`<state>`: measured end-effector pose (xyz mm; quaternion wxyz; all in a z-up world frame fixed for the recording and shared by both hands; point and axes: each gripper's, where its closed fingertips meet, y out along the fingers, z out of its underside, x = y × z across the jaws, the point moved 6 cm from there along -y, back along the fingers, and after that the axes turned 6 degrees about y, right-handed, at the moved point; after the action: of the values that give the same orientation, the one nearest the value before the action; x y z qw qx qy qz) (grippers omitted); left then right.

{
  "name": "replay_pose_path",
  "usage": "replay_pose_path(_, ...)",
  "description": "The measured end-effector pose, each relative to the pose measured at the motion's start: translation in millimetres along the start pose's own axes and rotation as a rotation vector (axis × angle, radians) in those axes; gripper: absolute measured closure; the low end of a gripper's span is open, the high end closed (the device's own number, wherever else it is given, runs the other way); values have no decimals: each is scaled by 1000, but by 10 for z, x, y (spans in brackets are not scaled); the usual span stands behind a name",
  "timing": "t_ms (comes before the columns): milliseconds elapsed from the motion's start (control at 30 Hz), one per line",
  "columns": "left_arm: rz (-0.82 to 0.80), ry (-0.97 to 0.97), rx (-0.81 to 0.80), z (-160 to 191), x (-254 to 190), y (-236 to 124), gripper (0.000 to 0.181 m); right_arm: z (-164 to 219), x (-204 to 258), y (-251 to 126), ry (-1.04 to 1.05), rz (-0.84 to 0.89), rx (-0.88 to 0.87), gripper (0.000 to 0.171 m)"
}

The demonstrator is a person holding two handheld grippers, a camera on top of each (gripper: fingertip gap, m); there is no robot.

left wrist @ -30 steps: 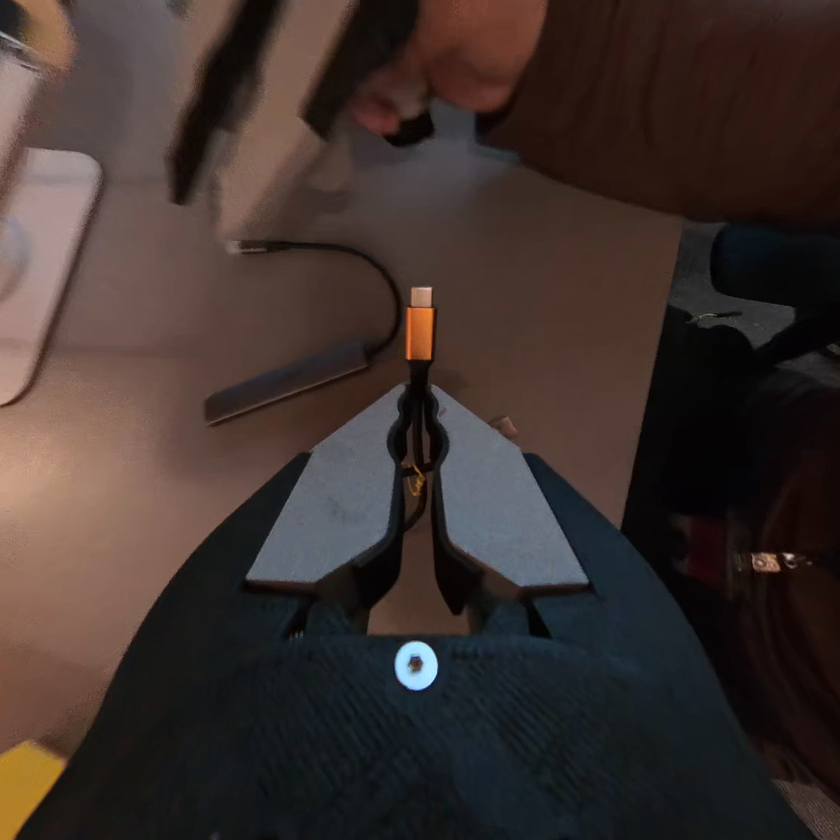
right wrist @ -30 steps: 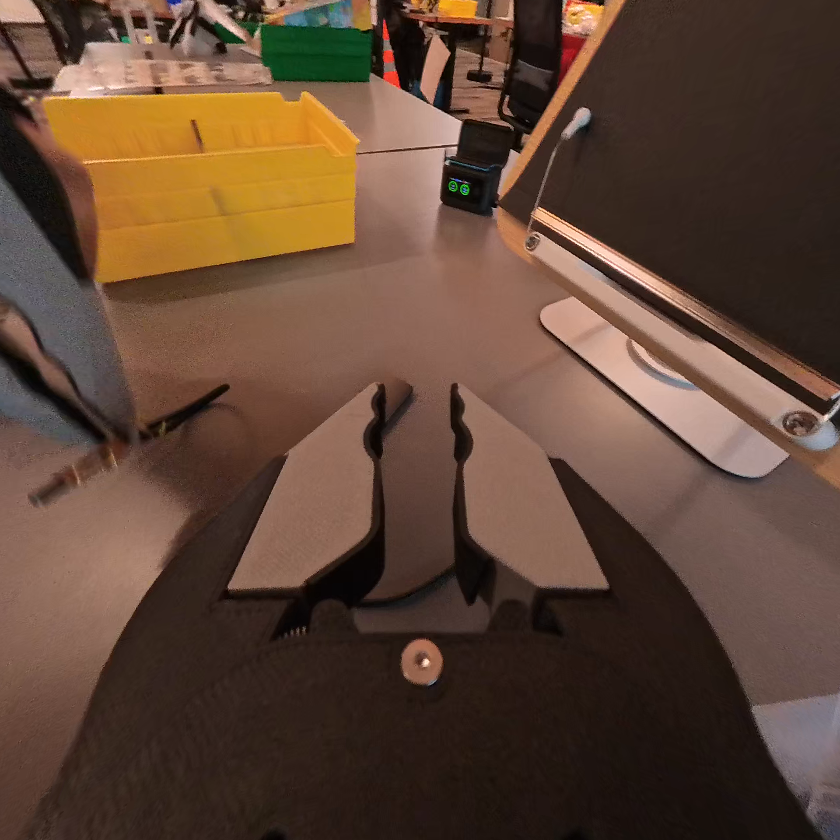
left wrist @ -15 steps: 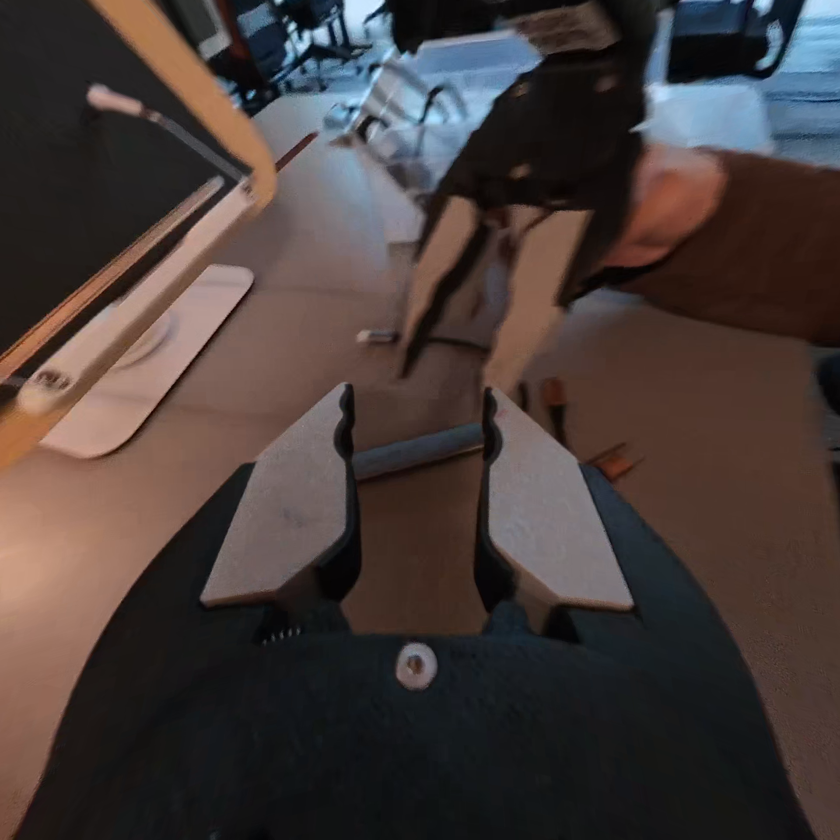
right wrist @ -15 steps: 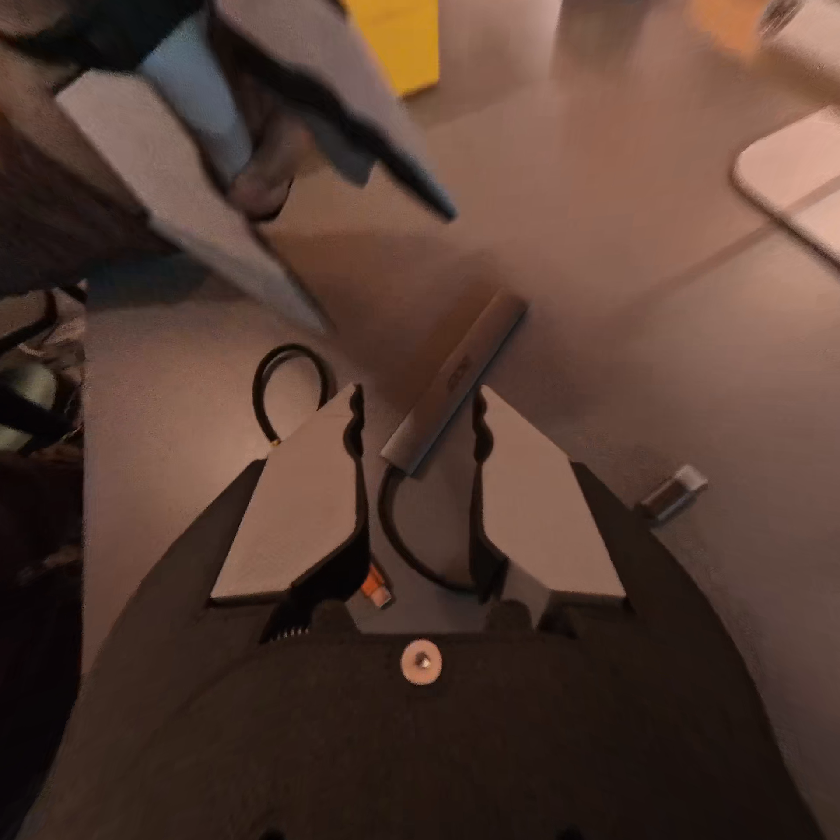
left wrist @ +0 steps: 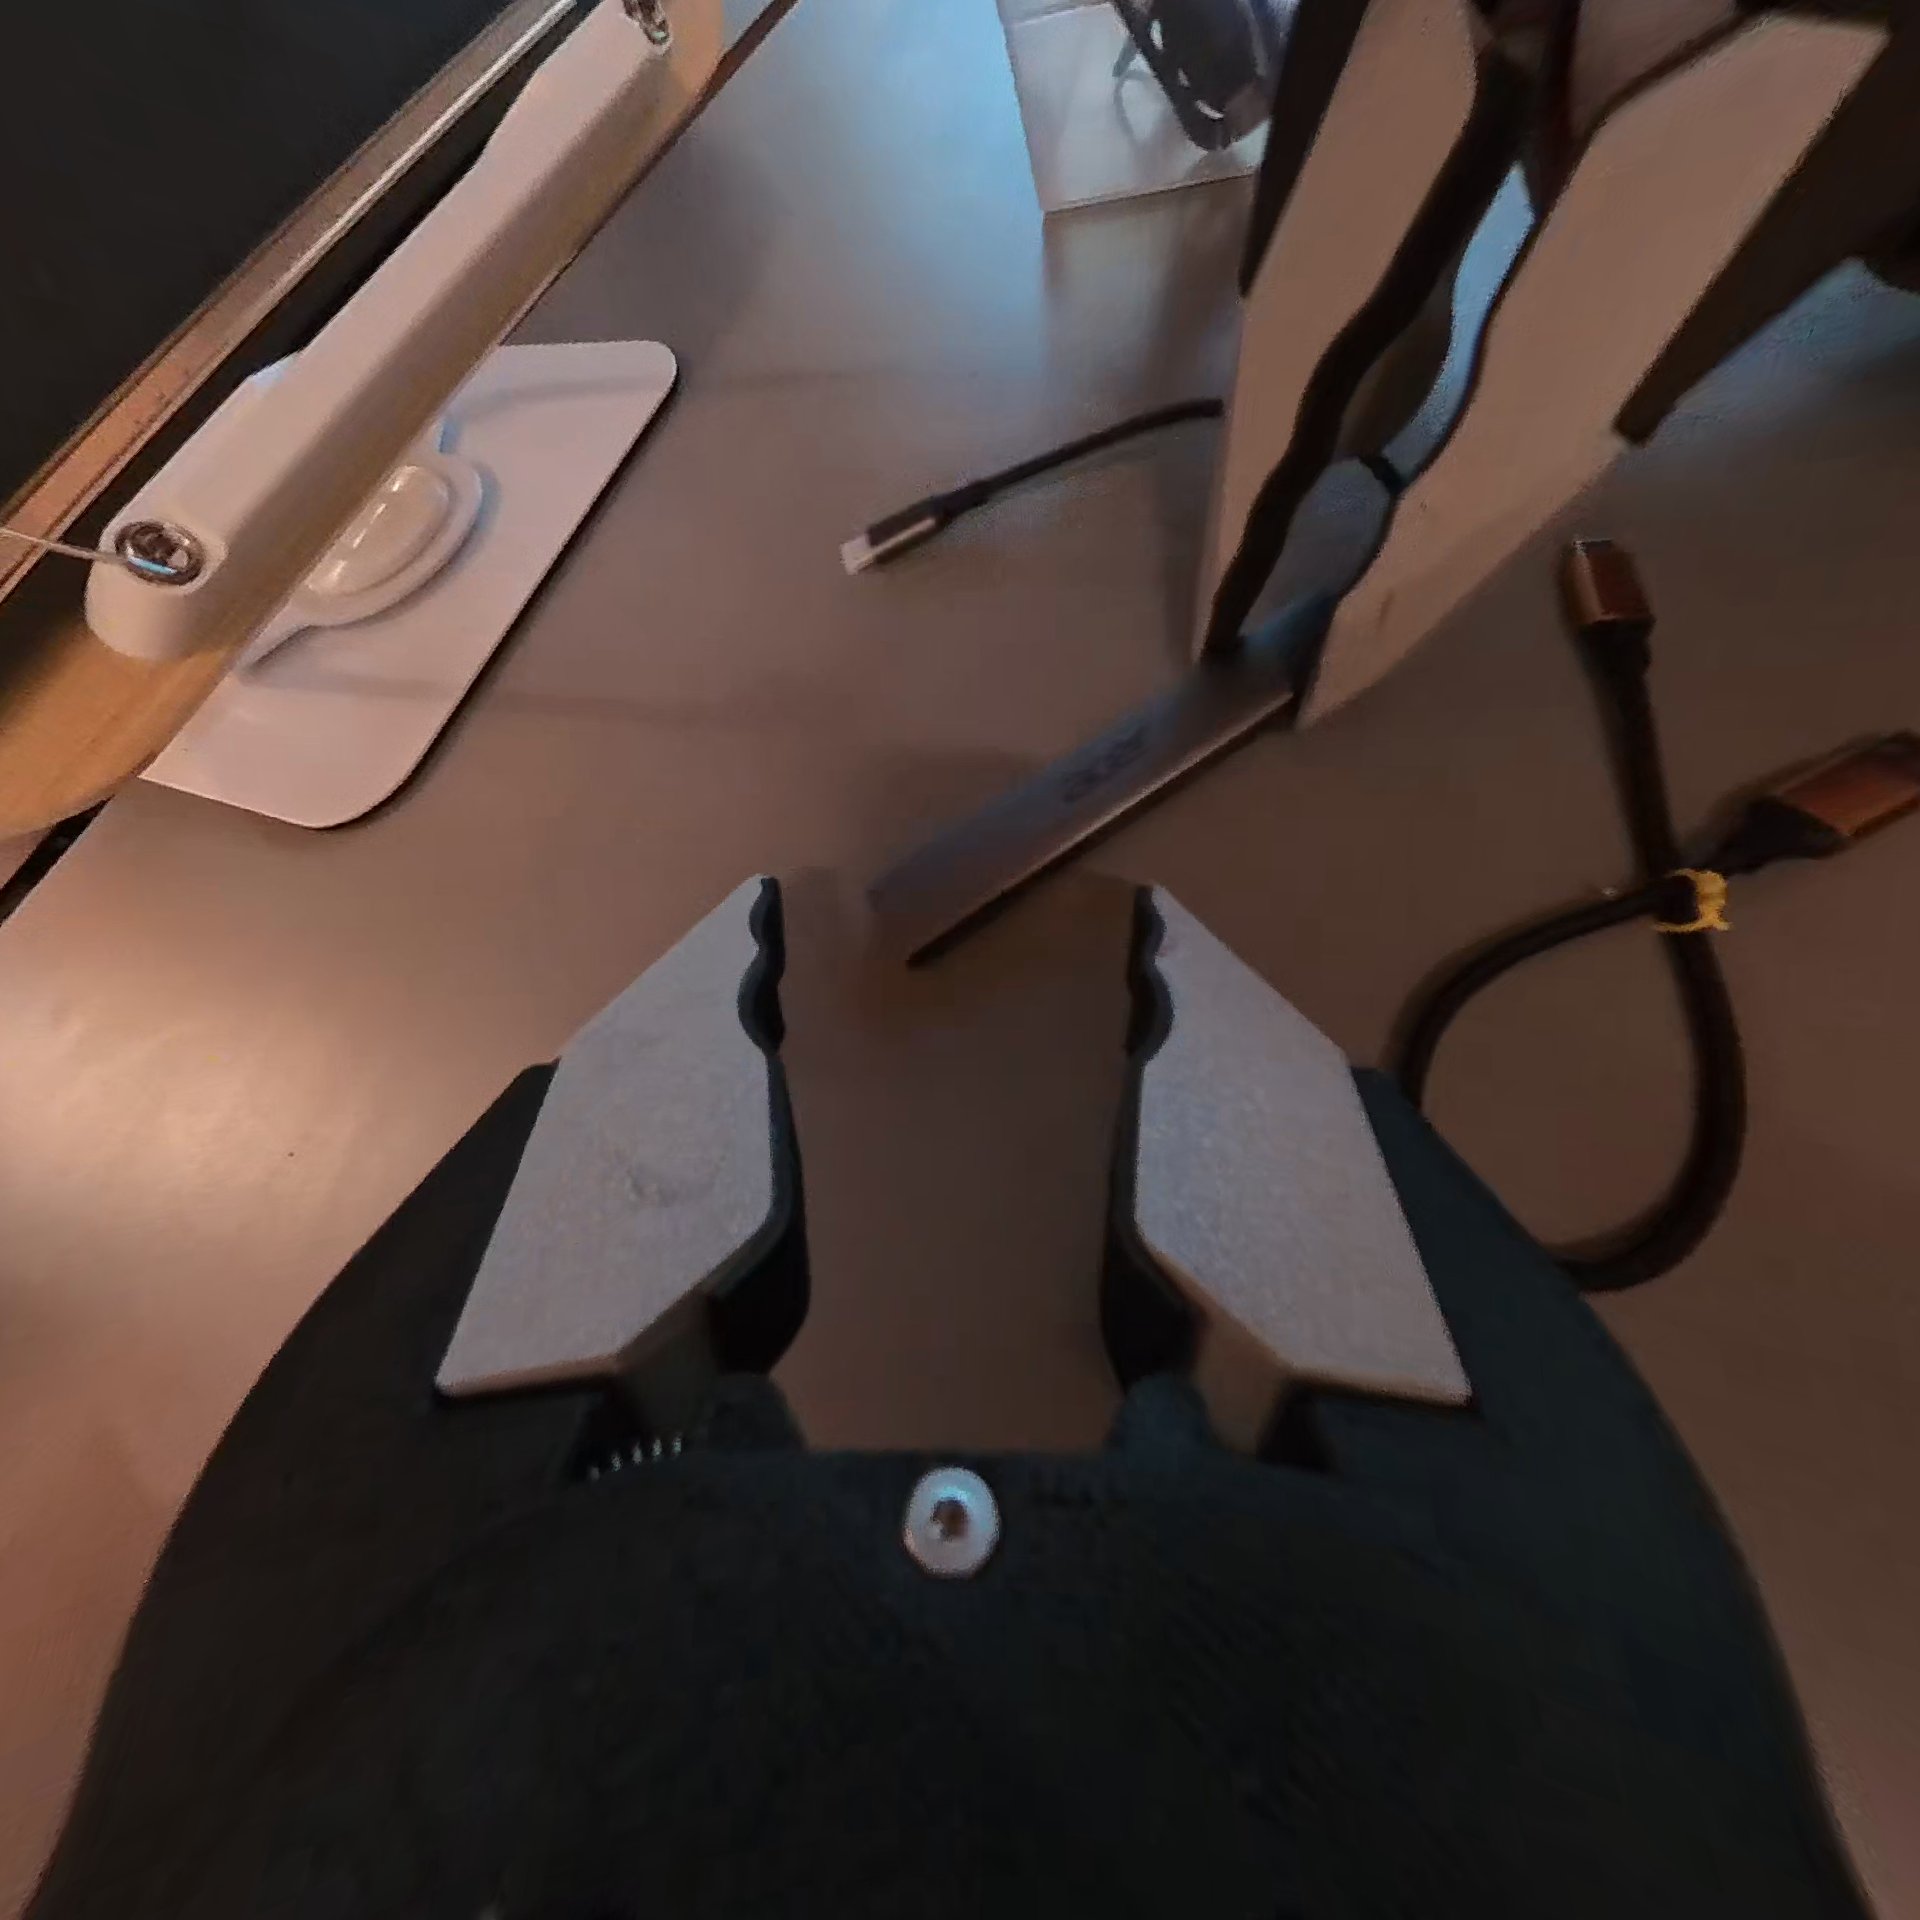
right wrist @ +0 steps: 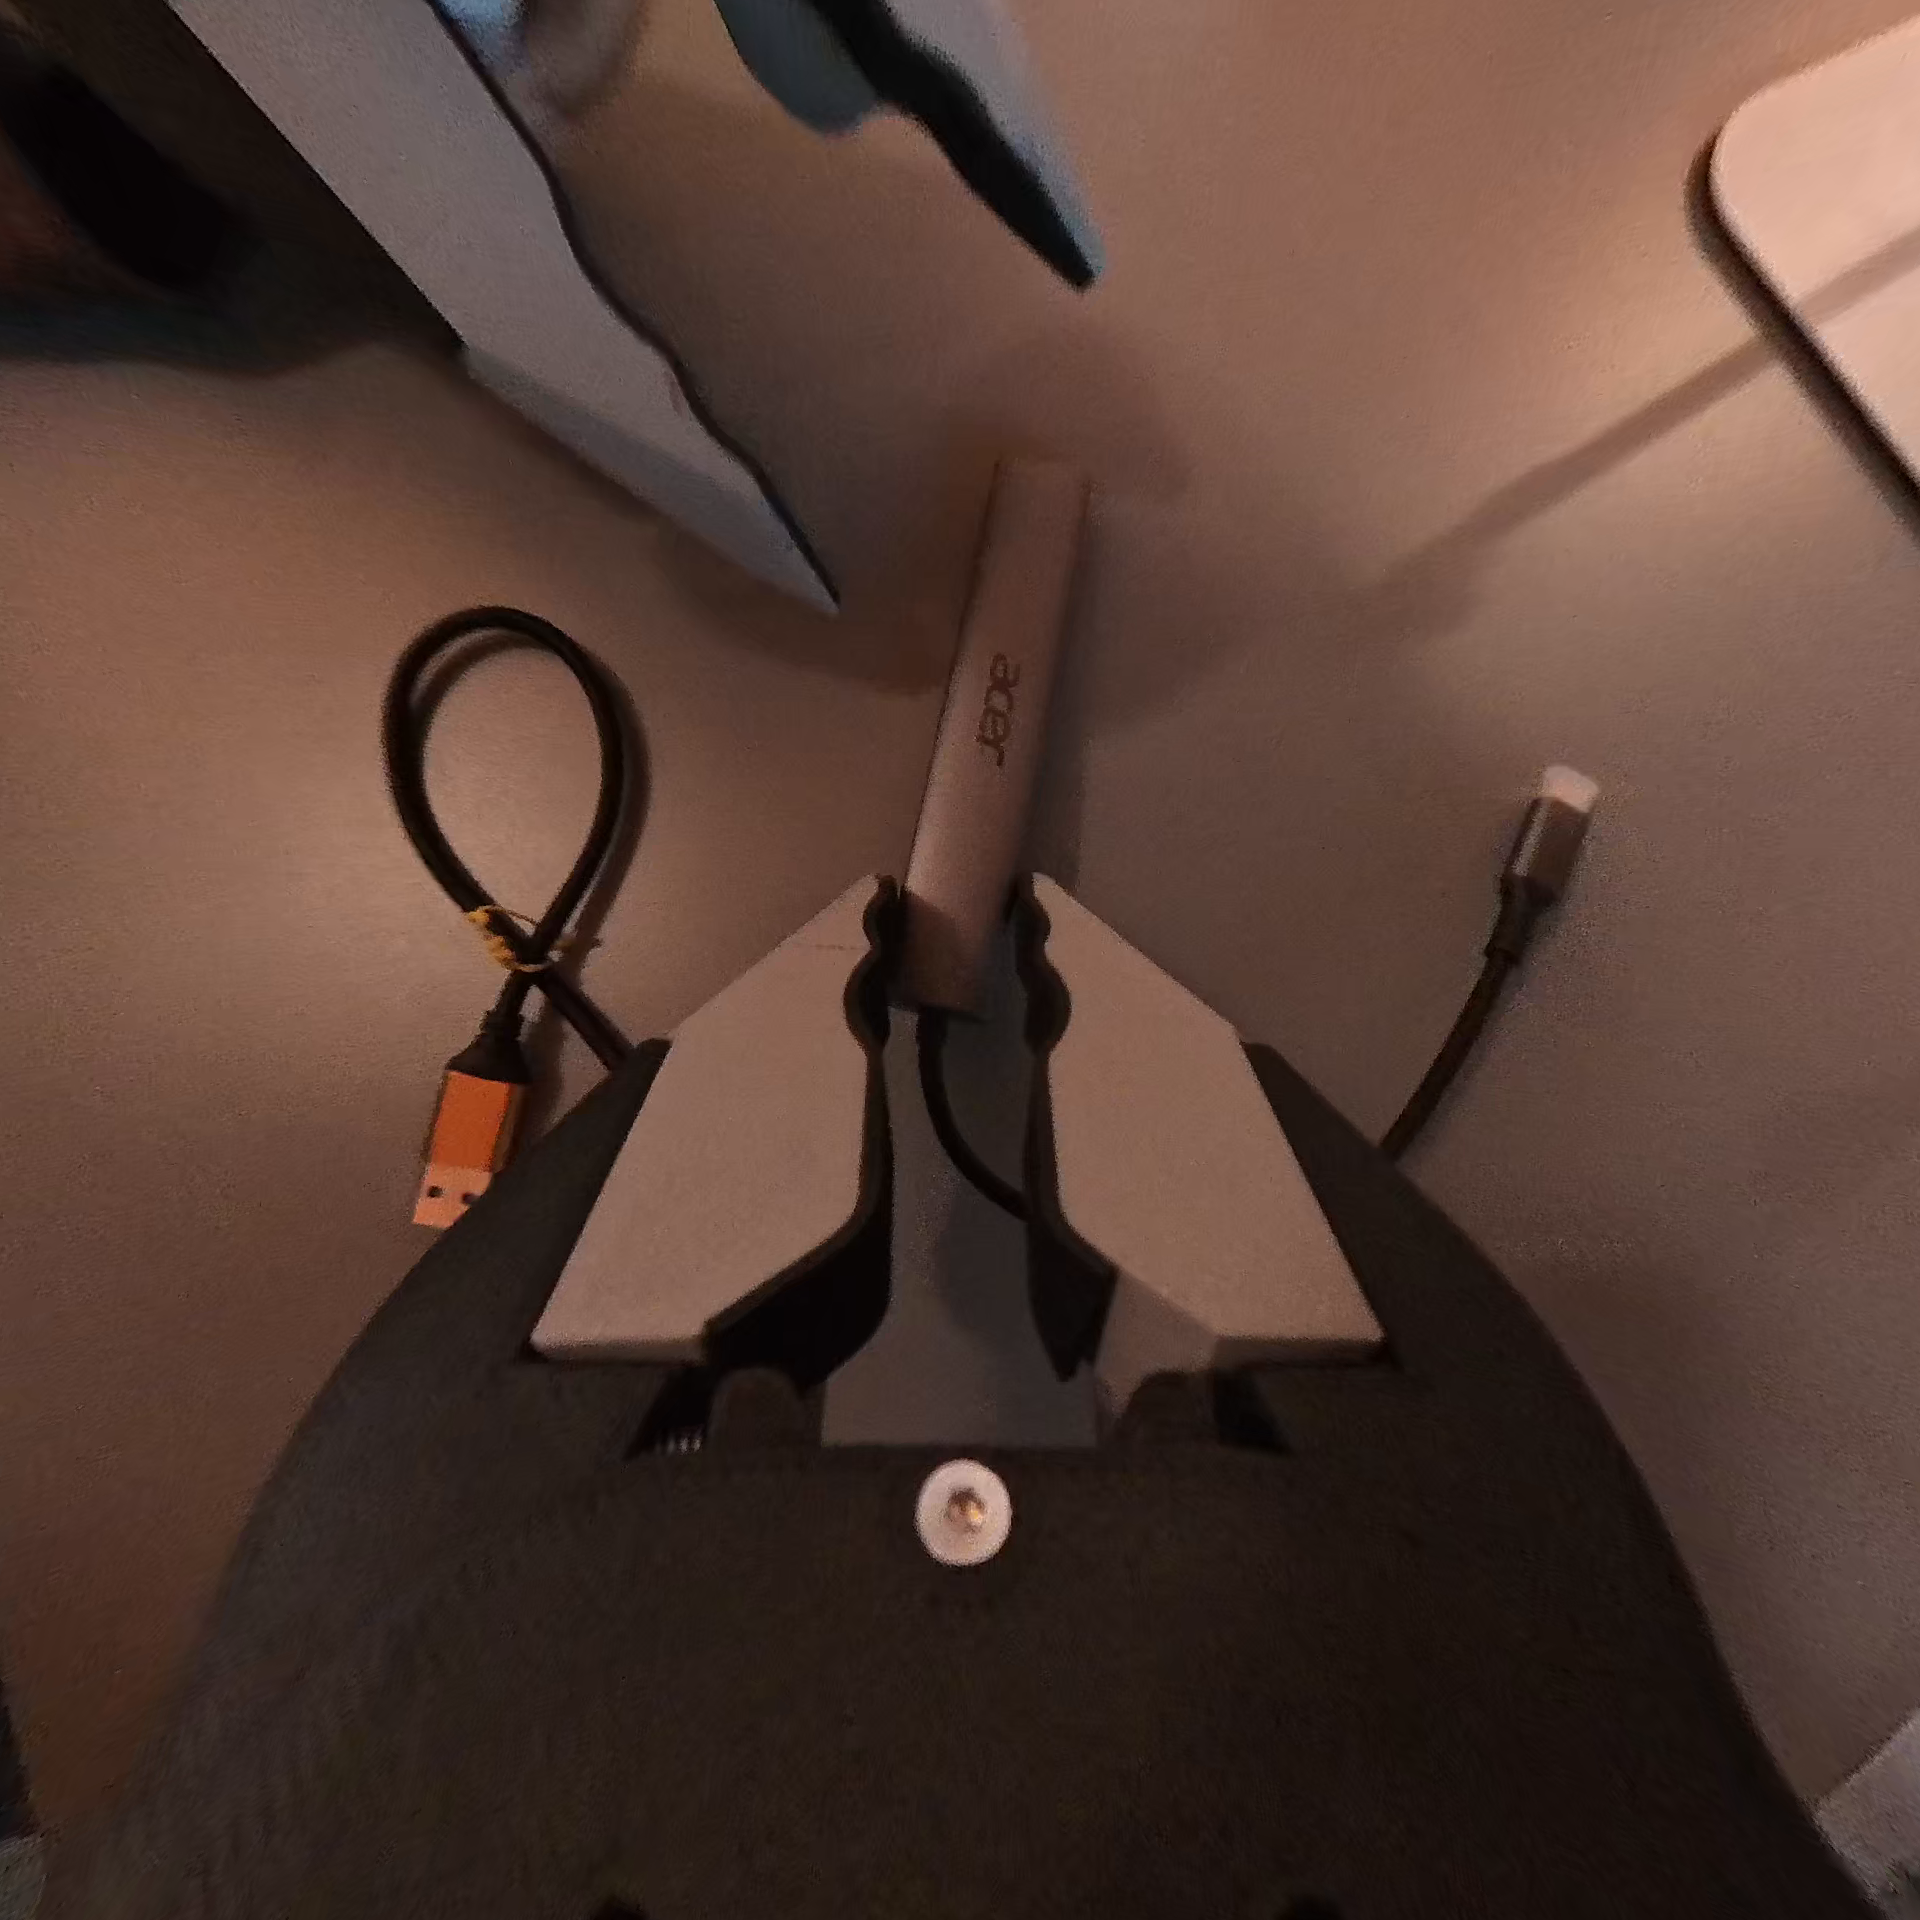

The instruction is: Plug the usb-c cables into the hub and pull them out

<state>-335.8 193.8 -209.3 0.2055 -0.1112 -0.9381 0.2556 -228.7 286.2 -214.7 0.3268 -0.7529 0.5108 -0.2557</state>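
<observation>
The slim grey hub (left wrist: 1091, 769) lies on the brown table just beyond my left gripper (left wrist: 956, 914), which is open and empty. My right gripper (right wrist: 954, 896) is shut on the hub (right wrist: 997, 707) at the end where its black lead leaves. It also shows in the left wrist view (left wrist: 1299, 644), coming down from the upper right. The black cable with orange plugs (left wrist: 1605, 592) lies loose to the right, looped and bound with a yellow tie (left wrist: 1688, 899). Its loop (right wrist: 509, 769) and one orange plug (right wrist: 468, 1143) show left of the right gripper. The hub's own silver plug (right wrist: 1553, 831) rests on the table.
A monitor (left wrist: 208, 208) on a white stand base (left wrist: 416, 582) stands at the left of the table. The base's corner (right wrist: 1849, 208) shows at the upper right in the right wrist view. My left gripper (right wrist: 956, 436) hangs above the hub's far end there. About 10 cm separates my right fingertips from the orange plug (right wrist: 468, 1143). Seen from the left wrist view (left wrist: 1844, 795) as well.
My left gripper let go of the orange-plug cable, opened and swung toward the hub. My right gripper came down over the hub and closed on its end.
</observation>
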Motion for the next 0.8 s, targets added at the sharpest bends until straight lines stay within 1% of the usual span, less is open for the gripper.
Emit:
replay_pose_path(100,-19,70,21,2,-62,16,112,-73,23,-135,-2,-112,-107,151)
replay_pose_path(200,-63,178,58,19,-125,53,114,-104,48,-243,-8,-195,-173,151)
replay_pose_path(267,-98,230,54,4,-149,56,122,-71,58,-273,-17,-248,-174,151)
replay_pose_path(367,-137,276,-32,-99,-165,-23,142,6,57,-280,-41,-301,-152,151)
replay_pose_path(433,-121,287,-97,-178,-211,-81,142,29,70,-288,-53,-336,-151,152)
replay_pose_path(500,-94,303,-106,-199,-269,-89,135,43,103,-301,-71,-372,-151,151)
replay_pose_path(533,-89,326,-103,-200,-302,-86,135,46,112,-303,-75,-381,-153,152)
replay_pose_path(567,-69,353,-106,-200,-351,-81,139,45,121,-304,-73,-393,-153,152)
replay_pose_path(633,-5,405,-109,-187,-481,-67,156,39,133,-302,-66,-411,-156,152)
replay_pose_path(667,-21,437,-108,-188,-505,-60,160,45,134,-297,-67,-413,-152,152)
replay_pose_path(733,-49,493,-92,-176,-527,-42,162,56,128,-289,-68,-410,-148,152)
replay_pose_path(800,-58,506,-72,-174,-527,-39,163,52,119,-287,-59,-416,-154,152)
